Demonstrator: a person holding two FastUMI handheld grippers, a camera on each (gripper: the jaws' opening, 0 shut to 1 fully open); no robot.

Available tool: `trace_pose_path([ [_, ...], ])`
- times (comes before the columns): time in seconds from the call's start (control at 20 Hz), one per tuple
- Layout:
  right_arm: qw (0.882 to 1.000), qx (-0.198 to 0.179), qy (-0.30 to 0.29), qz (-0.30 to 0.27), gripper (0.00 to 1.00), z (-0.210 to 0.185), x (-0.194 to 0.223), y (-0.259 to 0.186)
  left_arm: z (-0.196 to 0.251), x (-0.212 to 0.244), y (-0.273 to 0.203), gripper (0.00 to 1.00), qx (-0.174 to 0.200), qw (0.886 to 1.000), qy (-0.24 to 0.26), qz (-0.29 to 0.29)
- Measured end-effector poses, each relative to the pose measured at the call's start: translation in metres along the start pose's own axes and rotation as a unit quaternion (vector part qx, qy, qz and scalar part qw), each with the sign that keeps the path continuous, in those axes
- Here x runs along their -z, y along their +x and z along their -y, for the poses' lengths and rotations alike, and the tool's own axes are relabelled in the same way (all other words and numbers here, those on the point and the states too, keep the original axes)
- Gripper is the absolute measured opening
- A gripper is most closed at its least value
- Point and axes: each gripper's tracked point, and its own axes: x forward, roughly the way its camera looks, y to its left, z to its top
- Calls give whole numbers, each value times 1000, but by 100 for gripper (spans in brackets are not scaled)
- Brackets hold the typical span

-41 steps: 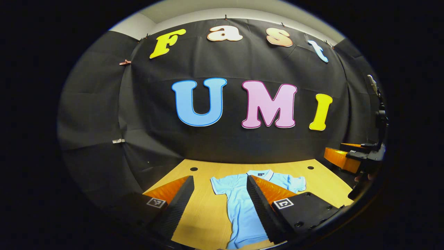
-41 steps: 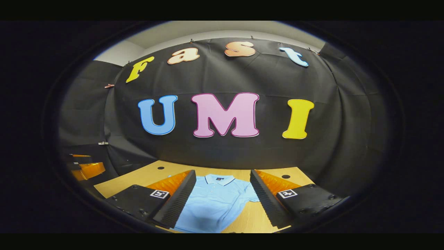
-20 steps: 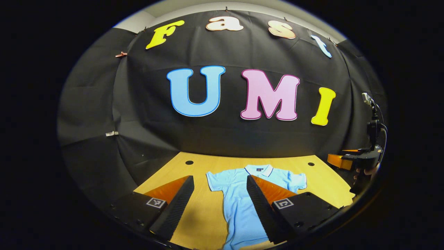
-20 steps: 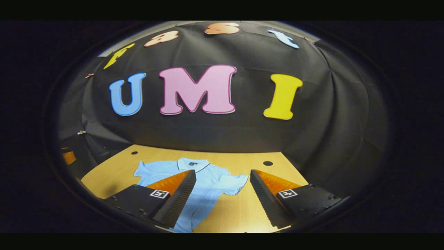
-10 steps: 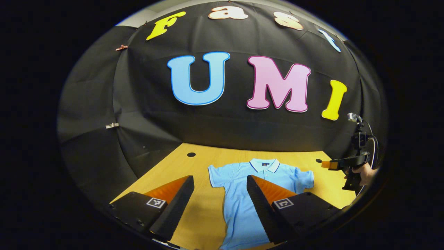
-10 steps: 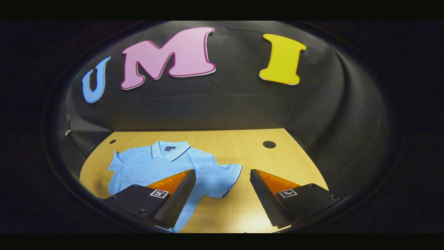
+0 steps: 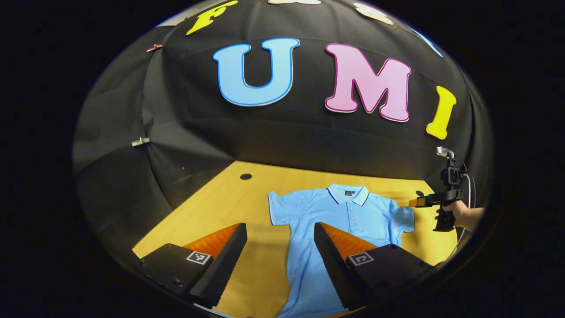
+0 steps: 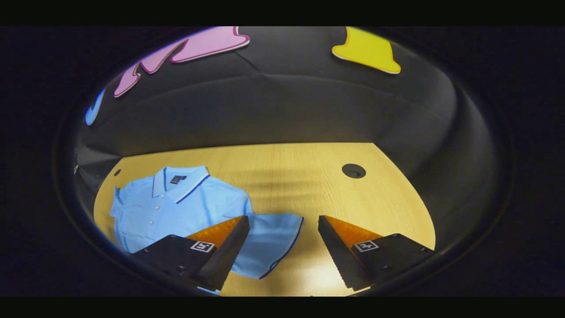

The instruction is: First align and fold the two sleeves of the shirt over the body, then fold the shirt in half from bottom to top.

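A light blue polo shirt (image 7: 348,221) lies flat and face up on the wooden table (image 7: 220,207), collar toward the booth's back wall, both short sleeves spread out to the sides.

In the left gripper view, the left gripper (image 7: 280,260) hangs above the near part of the table with its jaws wide apart and nothing between them. The bare wood and the shirt's left edge show through the gap. Farther right in that view, a hand (image 7: 461,214) holds the right gripper (image 7: 415,202) close beside the far sleeve.

In the right gripper view, the shirt (image 8: 176,207) sits at the left, and its sleeve (image 8: 271,243) (dark piping along the hem) reaches into the gap of the right gripper (image 8: 284,247), which is spread wide and grips nothing.
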Motion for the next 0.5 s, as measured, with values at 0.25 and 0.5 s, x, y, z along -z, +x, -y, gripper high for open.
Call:
trace_pose_path([
  [0.25, 1000, 3, -5, -18, 94, 2, 17, 28, 13, 1, 20, 97, 3, 1000, 11, -9],
  [0.5, 1000, -10, -11, -18, 76, -7, 21, 34, 15, 0, 22, 97, 1, 1000, -1, -8],
])
